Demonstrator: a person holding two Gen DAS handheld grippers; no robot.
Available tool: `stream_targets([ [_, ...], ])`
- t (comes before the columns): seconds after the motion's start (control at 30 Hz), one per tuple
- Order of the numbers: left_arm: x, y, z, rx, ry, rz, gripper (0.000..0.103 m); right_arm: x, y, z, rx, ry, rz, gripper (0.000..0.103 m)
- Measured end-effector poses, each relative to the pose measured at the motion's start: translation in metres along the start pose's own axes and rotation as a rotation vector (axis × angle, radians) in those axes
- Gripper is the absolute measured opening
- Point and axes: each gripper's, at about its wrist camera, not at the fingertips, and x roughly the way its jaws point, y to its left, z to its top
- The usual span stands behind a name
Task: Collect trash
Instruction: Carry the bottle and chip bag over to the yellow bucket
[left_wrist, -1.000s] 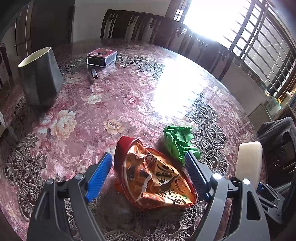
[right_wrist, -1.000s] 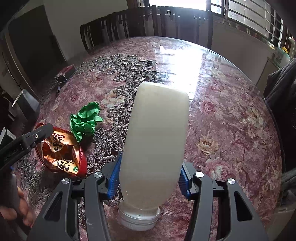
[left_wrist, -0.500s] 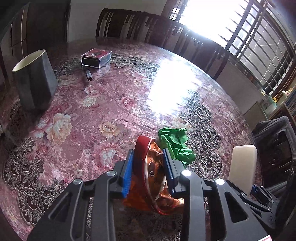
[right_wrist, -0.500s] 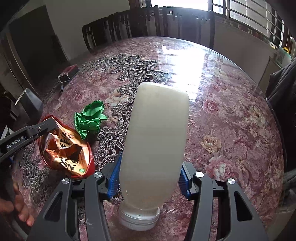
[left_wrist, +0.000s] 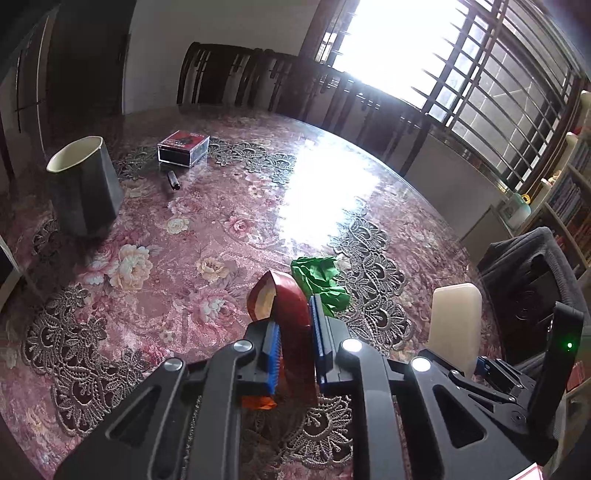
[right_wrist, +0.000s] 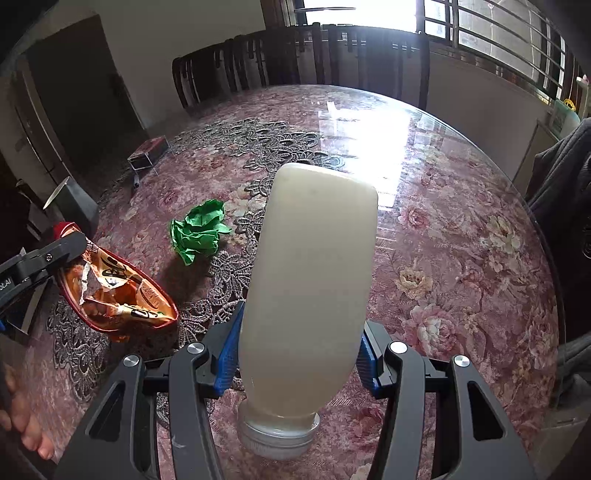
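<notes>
Two grippers are loaded at once. On the left gripper (left_wrist: 295, 339), the blue pads are squeezed onto the red-and-orange snack wrapper (left_wrist: 282, 306), folding it into a narrow upright crease; the right wrist view shows its torn, open face (right_wrist: 118, 291) hanging from that grip just above the table (right_wrist: 461, 229), probably so it can be carried off without dragging. The right gripper (right_wrist: 299, 354) pinches a cloudy white plastic bottle (right_wrist: 314, 280) low on its body, metal cap (right_wrist: 277, 435) toward the camera and base pointing away, a hold that keeps it steady while the other hand works. Between the two loads, a crumpled green paper wad (right_wrist: 199, 232) lies loose on the floral tablecloth, not yet collected. Farther out near the table's edge stands a dark bin with a pale rim (left_wrist: 83, 186), likely where the trash belongs. Beyond it sit a small red-topped box (left_wrist: 183, 147) and a black marker (left_wrist: 173, 180).
</notes>
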Motion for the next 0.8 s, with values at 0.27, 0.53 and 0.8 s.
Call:
stream_targets([
  [0.27, -0.023, 0.001, -0.011, -0.011, -0.005, -0.036, 0.014, -0.017, 0.000, -0.008, 0.003, -0.021, 0.005, 0.052],
  [0.53, -0.057, -0.014, -0.026, 0.043, -0.020, -0.091, 0.014, -0.046, 0.006, -0.018, 0.006, -0.057, 0.026, 0.052],
  [0.8, -0.077, -0.050, -0.045, 0.148, 0.005, -0.179, 0.014, -0.095, -0.003, -0.040, 0.015, -0.111, 0.017, 0.052],
])
